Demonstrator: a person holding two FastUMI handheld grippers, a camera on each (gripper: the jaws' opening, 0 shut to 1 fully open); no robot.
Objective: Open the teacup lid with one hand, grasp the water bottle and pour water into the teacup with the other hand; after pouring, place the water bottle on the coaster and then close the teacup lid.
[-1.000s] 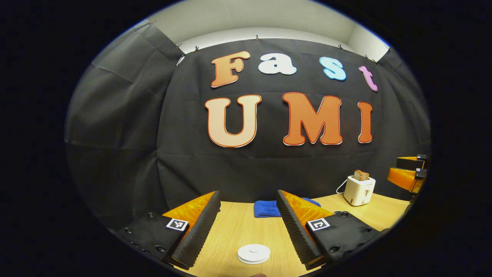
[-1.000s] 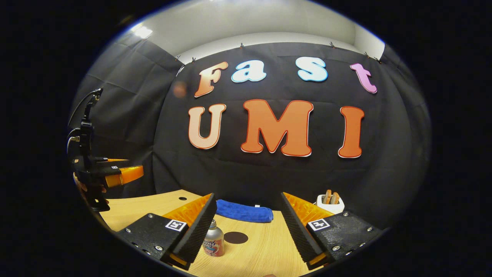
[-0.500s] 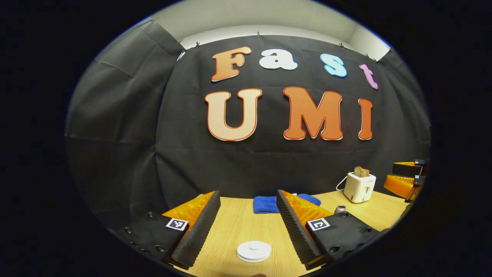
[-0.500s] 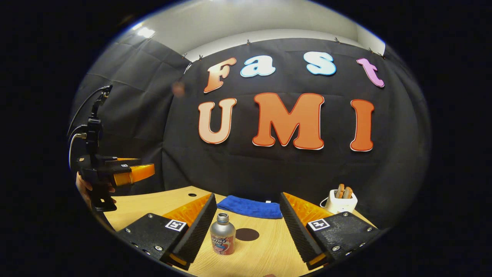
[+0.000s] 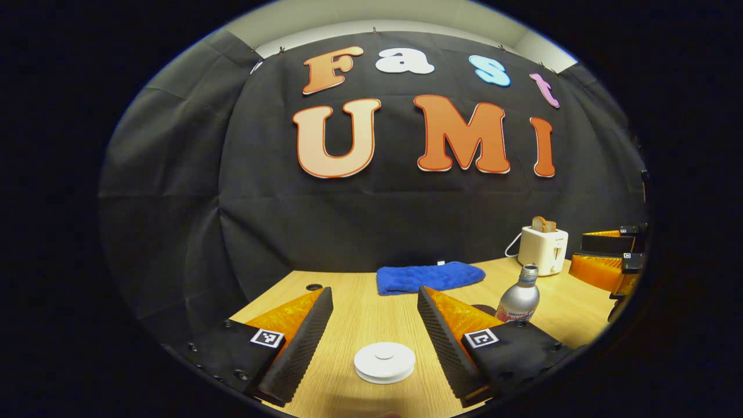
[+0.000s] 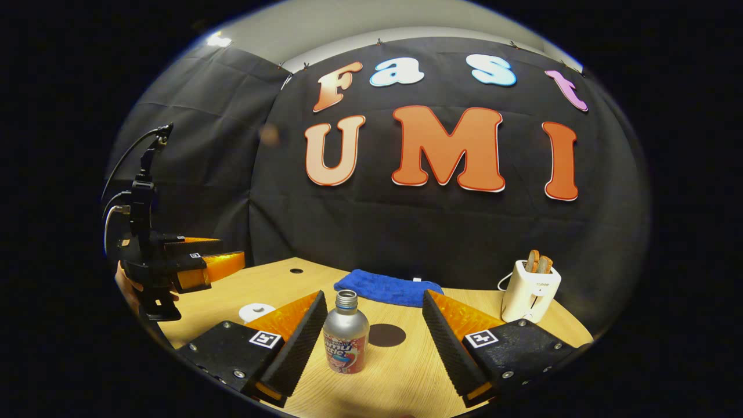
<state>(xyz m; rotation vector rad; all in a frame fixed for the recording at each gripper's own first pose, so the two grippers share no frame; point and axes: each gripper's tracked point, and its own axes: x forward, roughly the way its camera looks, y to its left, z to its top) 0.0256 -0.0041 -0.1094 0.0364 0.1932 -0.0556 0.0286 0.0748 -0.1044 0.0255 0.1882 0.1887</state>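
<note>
White and round, the teacup lid (image 5: 384, 361) lies on the table (image 5: 360, 302) between the left gripper (image 5: 374, 331)'s wide-spread jaws. The right gripper (image 6: 374, 334), jaws equally wide and holding nothing, frames the upright, uncapped water bottle (image 6: 346, 334). Just behind the bottle lies the dark coaster (image 6: 387, 335), then a blue towel (image 6: 388, 287) and a toaster (image 6: 530, 290).

I see a pale wood-grain table (image 6: 400, 377), matt and smooth. The small silver bottle (image 6: 346, 339) looks like brushed metal with a glossy printed label. The round white lid (image 5: 384, 361) seems smooth glazed ceramic or plastic. The folded blue towel (image 5: 428, 277) is nubby cloth. The white toaster (image 6: 530, 298) is smooth plastic.
</note>
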